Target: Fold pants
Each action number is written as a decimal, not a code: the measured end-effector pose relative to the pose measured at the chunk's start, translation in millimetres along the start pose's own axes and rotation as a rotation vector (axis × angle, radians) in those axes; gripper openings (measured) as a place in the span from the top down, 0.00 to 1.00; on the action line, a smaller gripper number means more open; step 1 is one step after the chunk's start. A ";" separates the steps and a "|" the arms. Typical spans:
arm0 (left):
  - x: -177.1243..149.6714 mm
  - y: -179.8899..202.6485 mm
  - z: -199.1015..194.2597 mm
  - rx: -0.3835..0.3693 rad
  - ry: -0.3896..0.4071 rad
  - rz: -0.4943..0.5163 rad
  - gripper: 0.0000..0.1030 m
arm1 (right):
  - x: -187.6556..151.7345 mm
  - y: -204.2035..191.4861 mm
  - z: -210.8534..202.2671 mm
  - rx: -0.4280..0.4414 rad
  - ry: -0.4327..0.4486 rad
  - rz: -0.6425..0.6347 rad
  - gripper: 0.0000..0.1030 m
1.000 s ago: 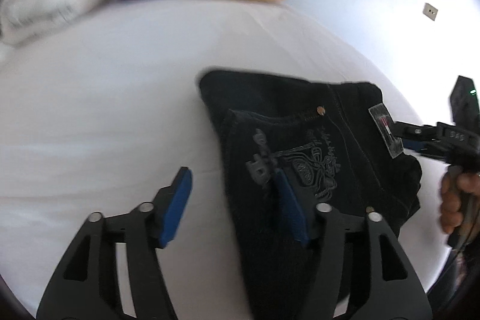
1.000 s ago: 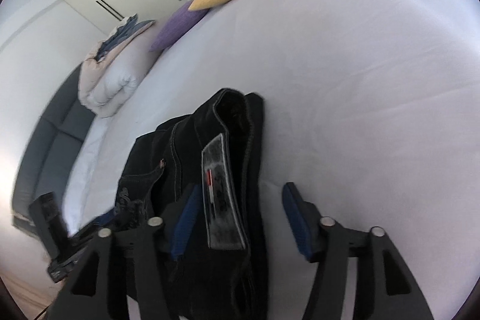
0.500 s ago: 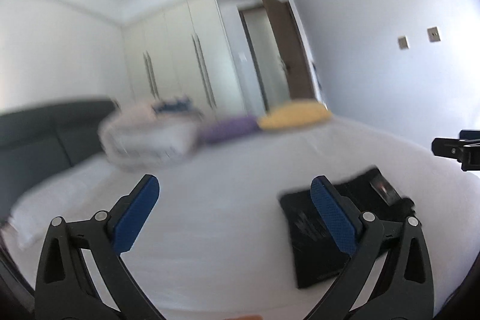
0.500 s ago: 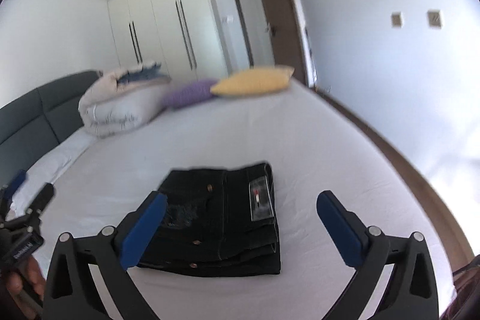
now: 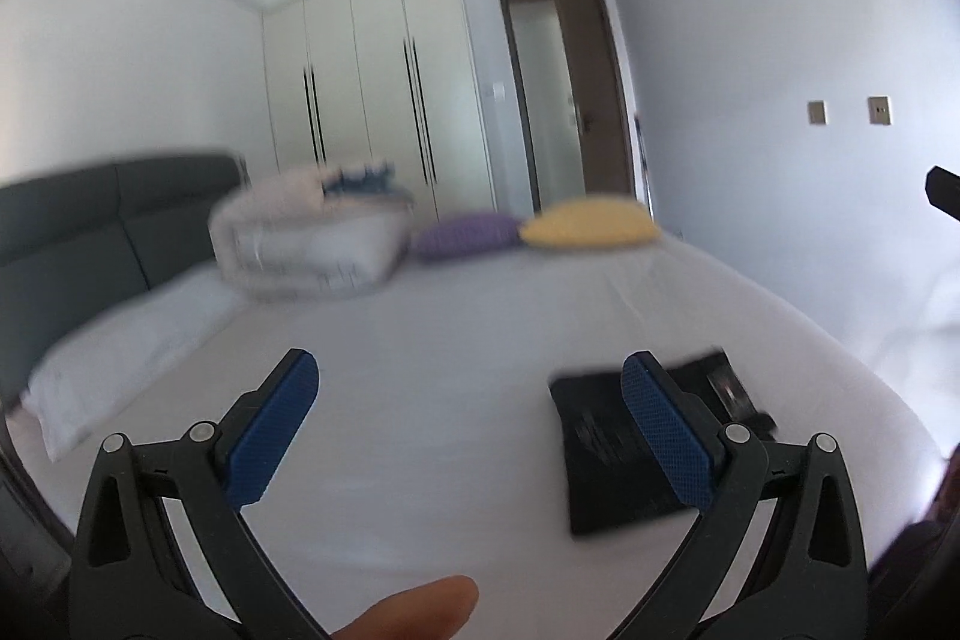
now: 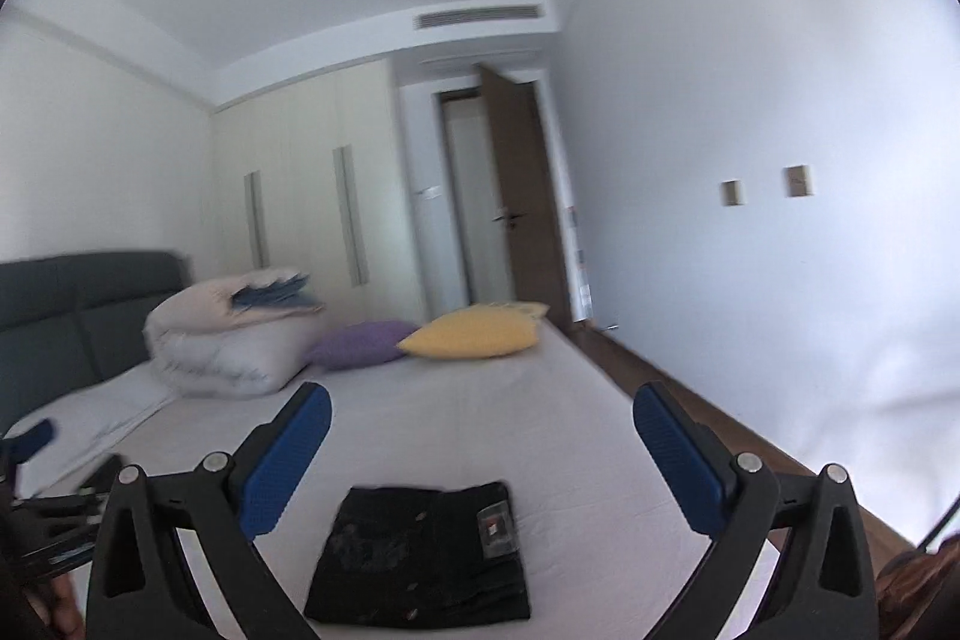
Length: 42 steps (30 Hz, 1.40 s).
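The black pants lie folded into a compact rectangle on the white bed, label patch up. In the left wrist view the pants sit low right, partly behind the right finger. My left gripper is open and empty, held back from the bed. My right gripper is open and empty, raised above and behind the pants. A thumb shows at the bottom edge.
A rolled duvet, a purple pillow and a yellow pillow lie at the bed's far end. A dark headboard is at left. Wardrobes and an open door stand behind.
Both grippers have opened wide and pulled up and back from the pants, which stay folded on the bed. The views now take in the whole room.
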<state>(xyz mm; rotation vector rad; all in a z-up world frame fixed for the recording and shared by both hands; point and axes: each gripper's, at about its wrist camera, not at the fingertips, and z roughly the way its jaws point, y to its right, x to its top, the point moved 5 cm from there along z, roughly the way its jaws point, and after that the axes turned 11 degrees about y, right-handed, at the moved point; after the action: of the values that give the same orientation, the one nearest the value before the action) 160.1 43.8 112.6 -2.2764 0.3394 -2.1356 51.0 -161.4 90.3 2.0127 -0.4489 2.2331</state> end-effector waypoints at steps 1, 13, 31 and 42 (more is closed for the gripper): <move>-8.4 1.1 1.1 -0.021 -0.043 -0.027 0.00 | -4.5 -2.8 0.0 0.005 -0.037 -0.016 0.00; -94.1 34.5 35.5 -0.087 -0.335 -0.040 0.00 | -87.3 -0.2 11.2 -0.051 -0.358 0.012 0.00; -144.5 37.7 73.0 -0.074 -0.441 -0.085 0.00 | -137.5 -17.5 7.5 -0.024 -0.497 -0.030 0.00; -148.7 39.4 77.0 -0.076 -0.456 -0.100 0.00 | -139.1 -10.5 14.6 -0.039 -0.509 -0.003 0.00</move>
<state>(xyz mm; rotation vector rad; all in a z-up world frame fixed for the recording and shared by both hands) 222.4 17.6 -45.6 -2.7779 0.3043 -1.5862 84.5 -138.8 -44.0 2.5456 -0.5213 1.6707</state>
